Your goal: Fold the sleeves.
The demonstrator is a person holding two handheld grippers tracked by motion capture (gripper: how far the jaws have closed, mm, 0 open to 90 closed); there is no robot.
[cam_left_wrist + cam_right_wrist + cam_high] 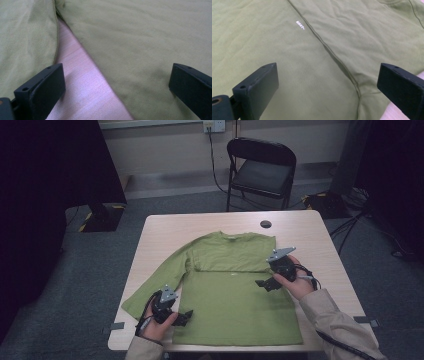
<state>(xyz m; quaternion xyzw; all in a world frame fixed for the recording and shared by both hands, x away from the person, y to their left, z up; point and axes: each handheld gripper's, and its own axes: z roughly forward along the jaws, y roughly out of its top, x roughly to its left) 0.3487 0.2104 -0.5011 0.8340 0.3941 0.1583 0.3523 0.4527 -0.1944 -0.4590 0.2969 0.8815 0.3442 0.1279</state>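
High view: green long-sleeved shirt [235, 295] flat on wooden table [305, 232], one sleeve folded across chest. My left gripper [184, 318] at lower left hem, my right gripper [264, 284] over folded sleeve's edge.
Left gripper view: jaws apart, straddling shirt side edge, bare table between body and sleeve [25, 45].
Right gripper view: jaws apart above sleeve seam, white print [300, 25] just beyond.

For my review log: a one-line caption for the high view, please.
Green long-sleeved shirt spread on a wooden table, open left gripper at its left edge, open right gripper over its right side.
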